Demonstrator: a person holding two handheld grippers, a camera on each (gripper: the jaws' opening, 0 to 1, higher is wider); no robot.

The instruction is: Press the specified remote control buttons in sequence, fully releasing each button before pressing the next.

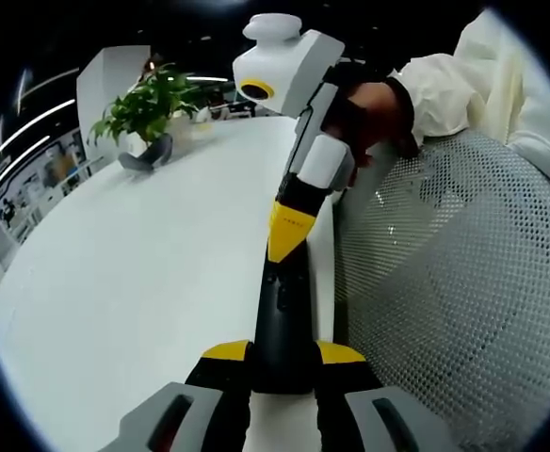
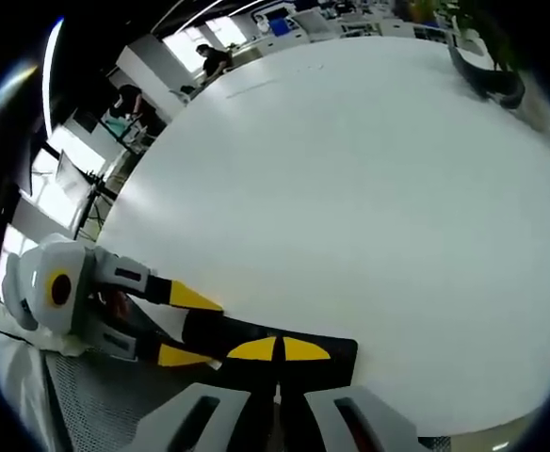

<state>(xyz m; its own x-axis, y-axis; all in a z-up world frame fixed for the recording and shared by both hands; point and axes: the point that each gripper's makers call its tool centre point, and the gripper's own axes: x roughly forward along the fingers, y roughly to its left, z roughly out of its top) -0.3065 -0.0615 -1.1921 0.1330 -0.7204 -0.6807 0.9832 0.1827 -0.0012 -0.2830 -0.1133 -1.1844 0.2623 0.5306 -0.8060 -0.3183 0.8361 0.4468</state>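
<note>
Black remote (image 1: 283, 320), long axis toward twelve o'clock, sits clamped in the left gripper (image 1: 283, 363); the right gripper (image 1: 289, 231), jaws together, touches its top.

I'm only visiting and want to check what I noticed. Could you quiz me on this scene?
1. True or false: the left gripper holds the remote.
2. What stands at the far end of the table? A) cup B) plant C) lamp
3. Fill in: the right gripper has its jaws ___ (open or shut).

Key: 1 true; 2 B; 3 shut.
</note>
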